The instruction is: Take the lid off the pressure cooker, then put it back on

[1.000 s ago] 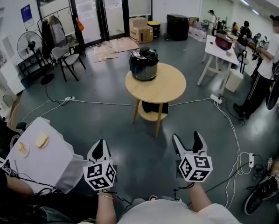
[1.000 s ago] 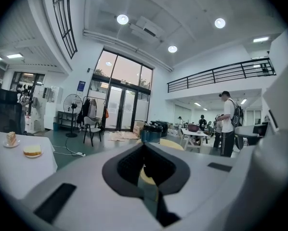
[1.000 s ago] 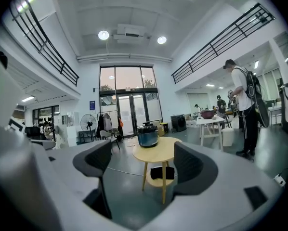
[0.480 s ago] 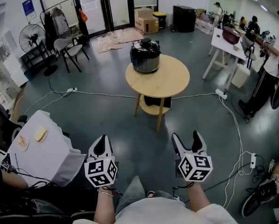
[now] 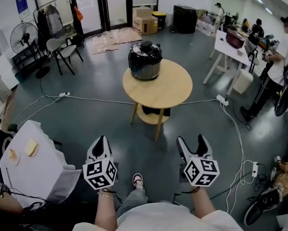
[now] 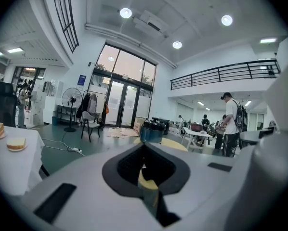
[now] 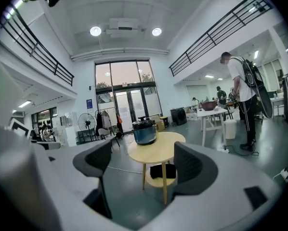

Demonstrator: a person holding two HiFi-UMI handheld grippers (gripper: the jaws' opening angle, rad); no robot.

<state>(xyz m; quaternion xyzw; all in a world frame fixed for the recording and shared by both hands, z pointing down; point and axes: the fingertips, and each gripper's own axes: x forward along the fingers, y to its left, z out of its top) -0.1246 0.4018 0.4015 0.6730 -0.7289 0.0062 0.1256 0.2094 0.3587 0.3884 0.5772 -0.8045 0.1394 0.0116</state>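
The black and silver pressure cooker (image 5: 145, 61), its lid on, stands at the far edge of a round wooden table (image 5: 165, 93) in the middle of the room. Both grippers hang low in the head view, well short of the table and touching nothing. My left gripper (image 5: 99, 144) is shut with its jaws pressed together and nothing in them. My right gripper (image 5: 192, 146) is open and holds nothing. In the left gripper view the cooker (image 6: 152, 131) shows just above the closed left gripper (image 6: 144, 147). Between the spread pads of the right gripper (image 7: 144, 162) I see the cooker (image 7: 144, 132) on the table (image 7: 158, 150).
A white-draped table (image 5: 38, 177) with plates of food is at near left. White cables (image 5: 100, 100) cross the floor around the round table. A white work table (image 5: 226, 49) and a standing person (image 5: 279, 57) are at right. A chair (image 5: 57, 49), fan (image 5: 21, 35) and cardboard boxes (image 5: 144, 23) are behind.
The person has stepped toward the round table, so it and the cooker sit nearer and more central. A shoe now shows between the grippers. Both grippers keep their states.
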